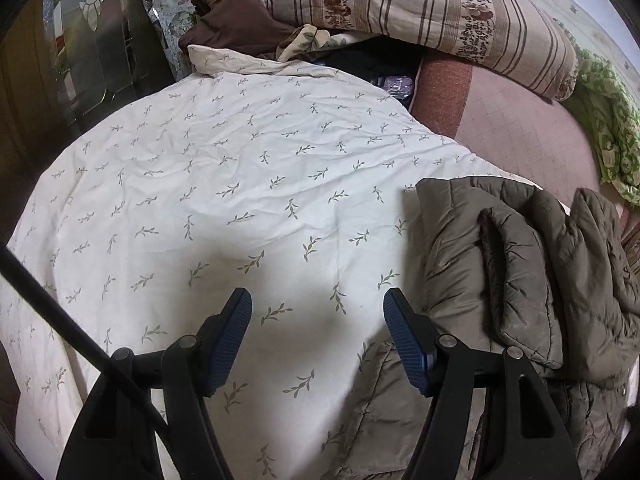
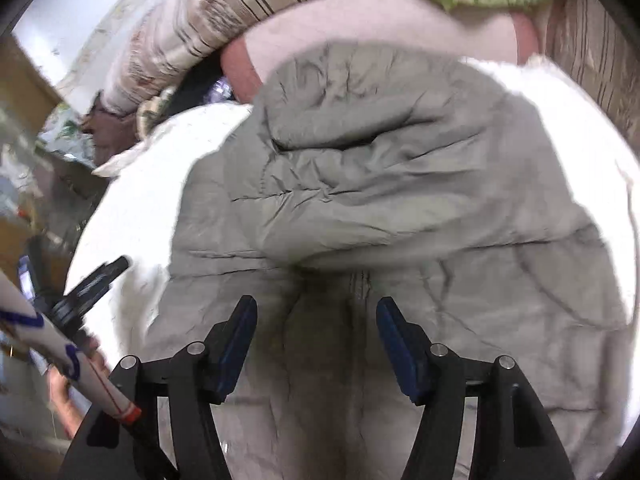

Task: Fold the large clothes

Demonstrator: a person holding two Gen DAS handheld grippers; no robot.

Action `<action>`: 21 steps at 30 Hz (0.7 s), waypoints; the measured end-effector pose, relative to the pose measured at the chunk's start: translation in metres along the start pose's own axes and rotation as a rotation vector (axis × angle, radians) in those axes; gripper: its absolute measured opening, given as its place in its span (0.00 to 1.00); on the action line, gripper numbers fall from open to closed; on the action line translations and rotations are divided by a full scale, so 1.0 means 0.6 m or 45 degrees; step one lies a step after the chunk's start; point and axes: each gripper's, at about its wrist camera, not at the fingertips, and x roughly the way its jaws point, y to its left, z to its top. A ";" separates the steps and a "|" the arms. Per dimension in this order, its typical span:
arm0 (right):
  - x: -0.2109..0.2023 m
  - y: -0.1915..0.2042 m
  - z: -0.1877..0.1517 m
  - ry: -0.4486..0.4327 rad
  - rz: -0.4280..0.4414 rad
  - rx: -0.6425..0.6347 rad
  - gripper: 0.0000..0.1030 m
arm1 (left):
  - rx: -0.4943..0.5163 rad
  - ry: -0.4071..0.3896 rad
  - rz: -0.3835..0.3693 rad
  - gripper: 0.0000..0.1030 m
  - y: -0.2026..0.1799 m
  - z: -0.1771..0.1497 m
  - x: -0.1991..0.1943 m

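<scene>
**Folding the padded coat: partly gathered, not yet squared**

Left wrist view: the left gripper [image 1: 318, 312] hangs released, jaws apart over a white leaf-print quilt [image 1: 224, 184]. An olive-grey quilted padded coat [image 1: 532, 272] lies at its right, one sleeve doubled over the body; its lower hem is cut off by the frame.

Right wrist view: the right gripper [image 2: 316, 320] is released above the coat, grasping nothing. Further folds appear outstanding. Blur obscures seams and the clutter at left.
</scene>
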 end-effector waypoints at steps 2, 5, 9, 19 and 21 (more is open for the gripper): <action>-0.046 -0.002 0.018 -0.108 -0.053 -0.026 0.63 | 0.007 0.001 -0.008 0.66 -0.004 -0.001 -0.001; -0.076 0.002 0.073 -0.261 -0.180 -0.056 0.63 | 0.018 0.005 -0.010 0.66 -0.011 -0.003 0.002; -0.002 0.001 0.144 -0.303 -0.344 -0.075 0.62 | 0.044 0.022 0.006 0.66 -0.019 -0.006 0.010; 0.128 -0.012 0.099 -0.007 -0.169 -0.129 0.63 | 0.058 0.075 -0.124 0.66 -0.030 0.000 0.010; 0.071 -0.044 0.106 -0.063 -0.063 -0.075 0.72 | 0.078 0.083 -0.169 0.66 -0.035 -0.005 0.013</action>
